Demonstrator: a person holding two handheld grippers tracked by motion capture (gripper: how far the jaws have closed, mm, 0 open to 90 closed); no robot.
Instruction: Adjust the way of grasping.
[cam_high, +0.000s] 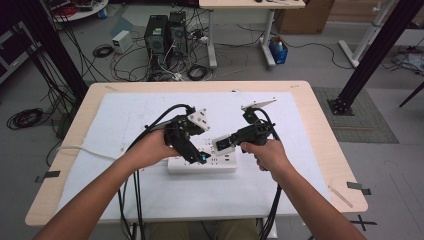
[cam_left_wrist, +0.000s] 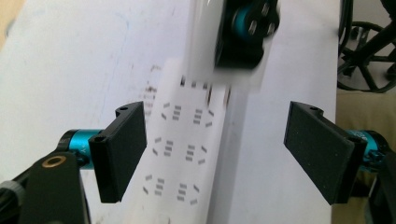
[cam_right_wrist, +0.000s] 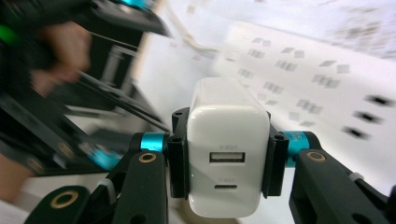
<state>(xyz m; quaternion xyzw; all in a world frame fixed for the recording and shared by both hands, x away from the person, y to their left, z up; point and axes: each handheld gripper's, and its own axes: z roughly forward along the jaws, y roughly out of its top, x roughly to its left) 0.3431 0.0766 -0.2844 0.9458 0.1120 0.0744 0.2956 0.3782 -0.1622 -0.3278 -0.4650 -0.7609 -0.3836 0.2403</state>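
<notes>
A white power strip (cam_high: 202, 164) lies flat on the white mat, and its rows of sockets run up the left gripper view (cam_left_wrist: 187, 149). My left gripper (cam_high: 200, 157) hangs over the strip with its jaws wide open (cam_left_wrist: 215, 154) and the strip between them. My right gripper (cam_high: 223, 144) is shut on a white USB charger (cam_right_wrist: 228, 140), holding it by its two sides with the ports facing the camera. The charger (cam_high: 223, 144) hovers just above the strip's right half. In the left gripper view the charger (cam_left_wrist: 205, 42) appears blurred at the top.
The white mat (cam_high: 150, 115) covers most of the wooden table (cam_high: 320, 130). The strip's white cord (cam_high: 85, 149) trails off to the left edge. Black cables (cam_high: 135, 200) hang from both grippers toward the front. Computers and cables (cam_high: 165, 35) sit on the floor beyond.
</notes>
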